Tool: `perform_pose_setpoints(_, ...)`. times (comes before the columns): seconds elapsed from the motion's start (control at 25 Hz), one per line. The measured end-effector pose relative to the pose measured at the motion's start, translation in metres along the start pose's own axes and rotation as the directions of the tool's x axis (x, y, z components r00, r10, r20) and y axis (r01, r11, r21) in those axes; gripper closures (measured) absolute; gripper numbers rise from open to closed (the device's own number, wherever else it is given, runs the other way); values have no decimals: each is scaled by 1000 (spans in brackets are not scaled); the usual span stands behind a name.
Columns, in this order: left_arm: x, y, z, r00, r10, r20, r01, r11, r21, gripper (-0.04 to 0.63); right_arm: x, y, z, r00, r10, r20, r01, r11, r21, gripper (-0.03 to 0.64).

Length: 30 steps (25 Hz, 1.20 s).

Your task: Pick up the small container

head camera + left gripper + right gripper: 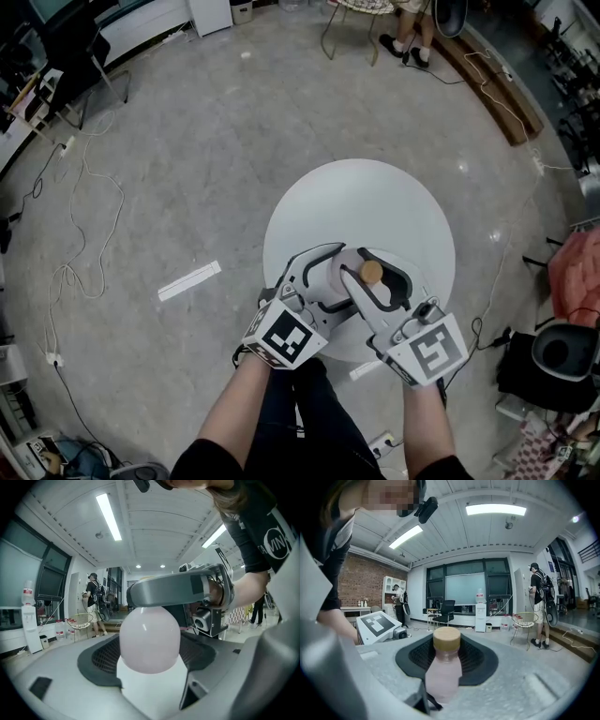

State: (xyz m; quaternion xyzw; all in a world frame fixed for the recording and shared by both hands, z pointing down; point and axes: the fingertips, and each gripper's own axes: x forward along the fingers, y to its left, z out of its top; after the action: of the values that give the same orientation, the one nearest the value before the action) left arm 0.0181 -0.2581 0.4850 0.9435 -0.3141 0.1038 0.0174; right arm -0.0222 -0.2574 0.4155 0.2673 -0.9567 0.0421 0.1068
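While both grippers meet above the 6 o'clock edge of the round white table (375, 202), the left gripper (333, 277) clamps the pink body of the small container (443, 670) from 9 o'clock. The right gripper (364, 270) clamps it from 3 o'clock, just below its cork cap (372, 273).

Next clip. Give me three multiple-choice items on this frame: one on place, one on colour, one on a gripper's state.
1. Where is the small bottle? A on the floor; B between the left gripper and right gripper, over the round table; C on a chair.
2. Its cap is: A blue; B black; C tan.
3. The right gripper is: A shut on the small bottle; B open and empty; C out of view.
Key: B, the head view shows both grippers around it above the tabletop; C, the cap shows tan; A, its jaws clamp the bottle.
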Motion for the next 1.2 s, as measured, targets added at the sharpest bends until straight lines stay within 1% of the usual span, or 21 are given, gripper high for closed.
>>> perform_pose_setpoints(0.32,-3,-7,34,1000,-2,6,2,1000,-7,239,-16,0,31,1000,-3,-8,3,1000,-4,488)
perform_pose_setpoints(0.56,-6,-11,59,1000,-5,0,5,1000,-3,239,-27,0,54,1000,-3,3,4,1000,-7,488)
perform_pose_setpoints(0.8,-1,-18,79,1000,-3,-31,3,1000,-3,239,-44,-9,70,1000,-3,21,3,1000,5,488)
perform_pose_setpoints(0.96,1,-25,93,1000,-24,-16,24,1000,-6,239,-51,-10,79,1000,-1,31,0,1000,21,488)
perform_pose_setpoints(1.2,-2,-29,110,1000,-26,-6,25,1000,-10,239,-59,-8,94,1000,-2,23,2,1000,16,488)
